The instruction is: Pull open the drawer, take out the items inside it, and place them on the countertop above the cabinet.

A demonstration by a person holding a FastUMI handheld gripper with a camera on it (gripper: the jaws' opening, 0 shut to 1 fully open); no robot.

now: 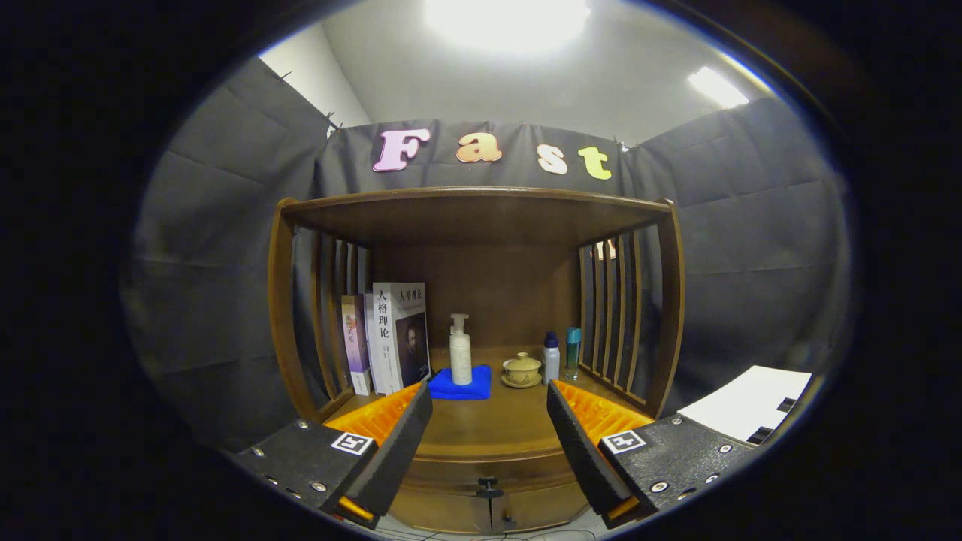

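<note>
A wooden cabinet stands ahead of me, with a countertop (488,428) under a slatted hutch. Below the countertop's front edge sits the drawer front (451,507), shut, with a small dark knob (489,490) at its middle. My gripper (488,409) is open, its two fingers spread wide over the countertop's front part, nothing between them. The knob lies low between the fingers, beneath the counter edge. The drawer's contents are hidden.
On the countertop at the back stand several books (391,338) on the left, a white pump bottle (460,352) on a blue cloth (461,383), a lidded tea bowl (521,369) and two small bottles (561,355). A white sheet (748,402) lies right of the cabinet.
</note>
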